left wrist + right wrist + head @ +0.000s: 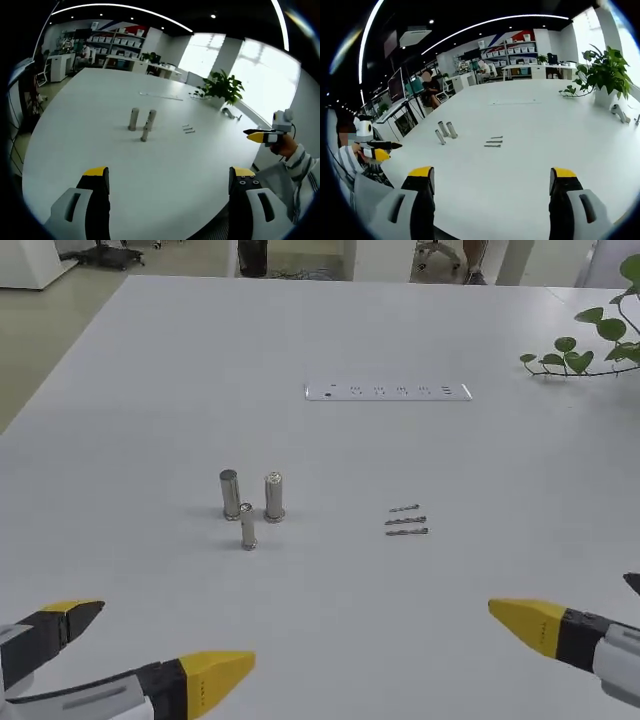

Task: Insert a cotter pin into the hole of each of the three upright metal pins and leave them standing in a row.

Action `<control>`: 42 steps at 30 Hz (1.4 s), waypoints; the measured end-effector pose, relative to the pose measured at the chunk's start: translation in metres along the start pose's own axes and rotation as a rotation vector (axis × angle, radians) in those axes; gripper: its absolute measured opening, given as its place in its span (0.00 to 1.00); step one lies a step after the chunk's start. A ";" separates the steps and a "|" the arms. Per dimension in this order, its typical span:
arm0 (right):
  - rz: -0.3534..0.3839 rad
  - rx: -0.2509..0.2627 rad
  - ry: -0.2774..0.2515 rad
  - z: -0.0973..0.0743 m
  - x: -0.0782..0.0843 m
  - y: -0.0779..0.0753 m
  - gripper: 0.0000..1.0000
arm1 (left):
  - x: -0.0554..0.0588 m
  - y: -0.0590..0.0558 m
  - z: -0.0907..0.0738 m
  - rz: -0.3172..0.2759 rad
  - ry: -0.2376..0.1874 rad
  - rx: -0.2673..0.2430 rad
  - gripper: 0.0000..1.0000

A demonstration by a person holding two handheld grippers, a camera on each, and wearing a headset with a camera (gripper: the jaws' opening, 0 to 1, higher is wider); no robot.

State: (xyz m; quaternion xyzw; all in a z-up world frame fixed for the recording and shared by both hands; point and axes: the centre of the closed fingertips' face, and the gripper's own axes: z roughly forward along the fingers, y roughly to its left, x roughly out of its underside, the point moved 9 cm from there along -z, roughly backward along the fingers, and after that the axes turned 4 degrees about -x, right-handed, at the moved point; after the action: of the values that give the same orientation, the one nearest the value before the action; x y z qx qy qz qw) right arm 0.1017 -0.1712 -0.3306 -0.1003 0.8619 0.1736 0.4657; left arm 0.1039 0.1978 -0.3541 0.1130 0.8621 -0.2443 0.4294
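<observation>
Wide open, the left gripper [145, 642] hangs at the lower left of the head view, its yellow-tipped jaws empty above the white table [330, 630]. At the lower right, the right gripper [575, 602] touches nothing. Three metal pins [247, 527] stand upright in a tight cluster, two side by side and one just in front. Three cotter pins [405, 521] lie parallel, well apart to their right. Beyond lies a power strip [388, 392], its markings too small to read.

In the left gripper view, both jaws are spread wide over bare table, with the metal pins ahead.

In the right gripper view, the jaws stand equally far apart and empty, and a plant [605, 70] is at the far right.
</observation>
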 end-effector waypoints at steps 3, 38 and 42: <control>-0.081 -0.013 -0.043 0.000 -0.006 0.005 0.98 | -0.001 -0.001 0.002 0.002 0.004 0.003 0.99; -0.104 0.036 0.046 0.011 -0.001 -0.002 0.97 | -0.021 0.004 0.039 0.066 0.037 0.046 0.83; -0.103 0.035 0.058 0.012 0.000 -0.003 0.97 | -0.027 0.005 0.047 0.083 0.024 0.045 0.79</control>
State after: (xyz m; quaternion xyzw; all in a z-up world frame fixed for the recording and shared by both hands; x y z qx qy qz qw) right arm 0.1116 -0.1691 -0.3376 -0.1414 0.8716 0.1312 0.4506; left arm 0.1546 0.1776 -0.3585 0.1611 0.8562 -0.2440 0.4259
